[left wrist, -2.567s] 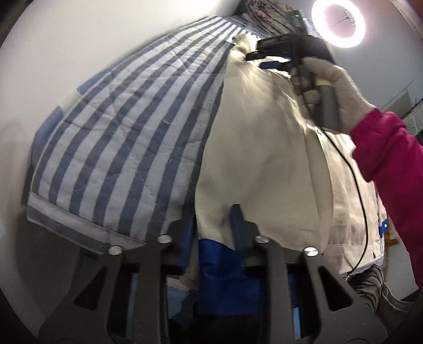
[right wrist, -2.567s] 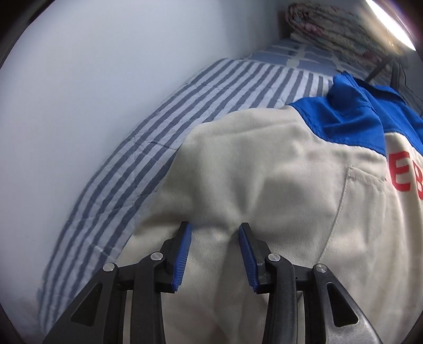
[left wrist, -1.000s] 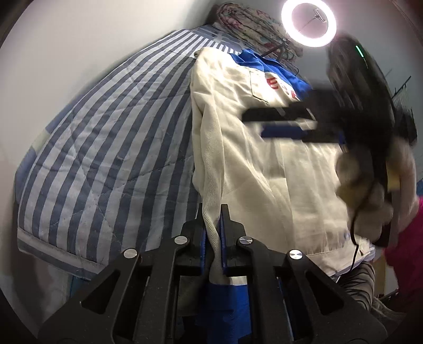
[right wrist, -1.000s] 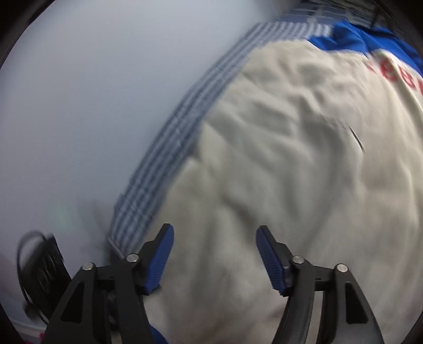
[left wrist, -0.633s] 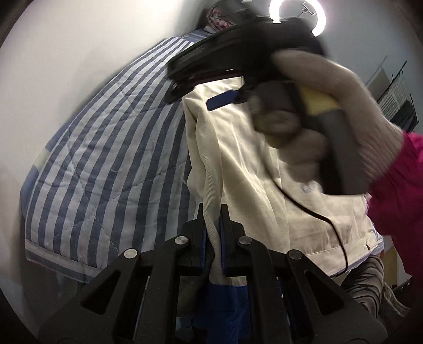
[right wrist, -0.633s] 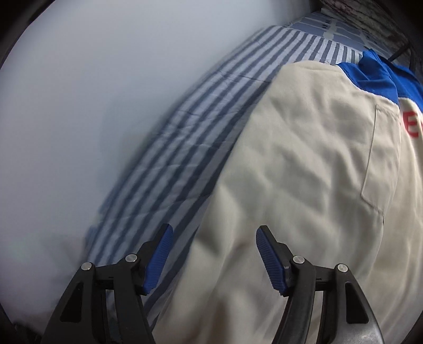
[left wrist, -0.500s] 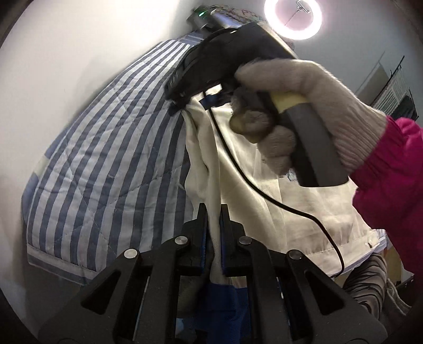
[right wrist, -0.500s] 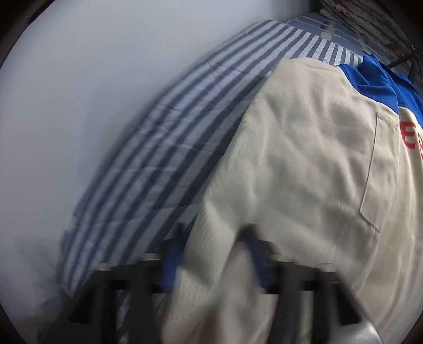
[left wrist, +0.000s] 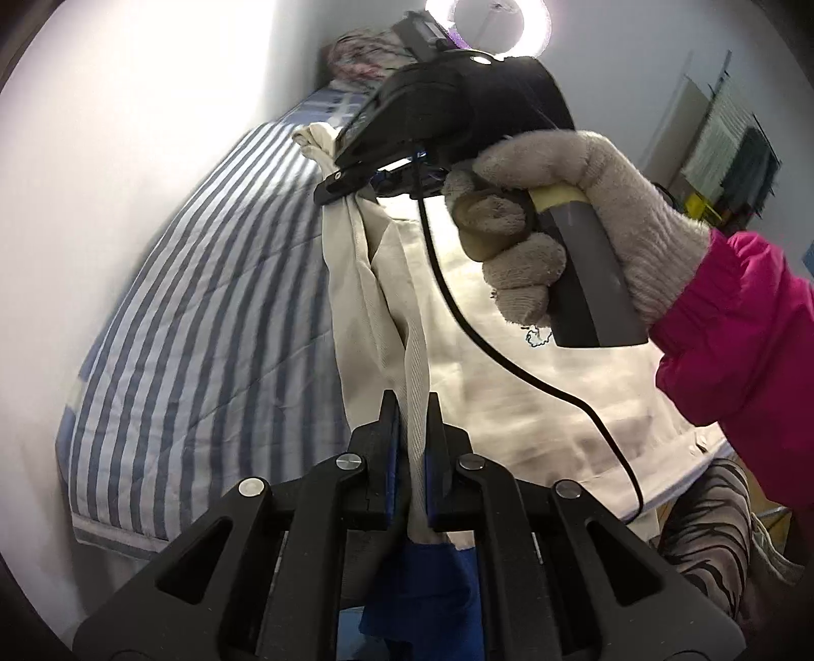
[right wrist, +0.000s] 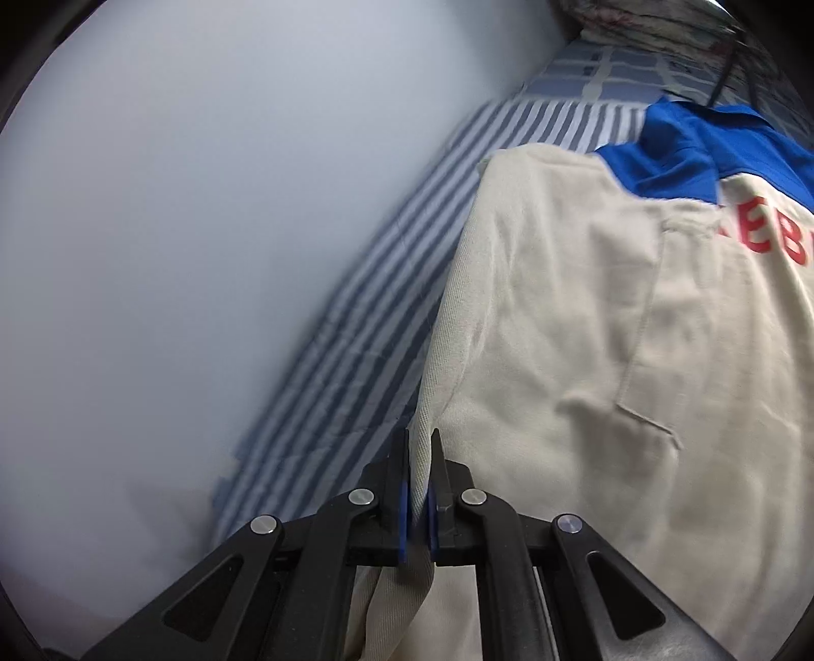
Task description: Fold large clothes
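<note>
A large cream jacket (left wrist: 514,366) with a blue collar and red lettering (right wrist: 610,325) lies on a striped bed. My left gripper (left wrist: 410,407) is shut on the jacket's left edge near its lower end, where blue cloth hangs below the fingers. Further up the same edge, my right gripper (left wrist: 351,196) is held by a hand in a knitted glove (left wrist: 570,218) and pinches the cloth. In the right wrist view the right gripper (right wrist: 418,447) is shut on a fold of that cream edge. The edge hangs lifted between the two grippers.
The blue-and-white striped quilt (left wrist: 213,325) runs along a white wall (right wrist: 178,229) on the left. A folded patterned blanket (left wrist: 356,51) and a ring light (left wrist: 488,20) are at the far end. A pink sleeve (left wrist: 737,330) and a black cable (left wrist: 509,356) cross the right side.
The right gripper swung back to the jacket's left edge and closed on it. Both grippers have risen, lifting that edge off the quilt. The left gripper stayed shut on the cloth.
</note>
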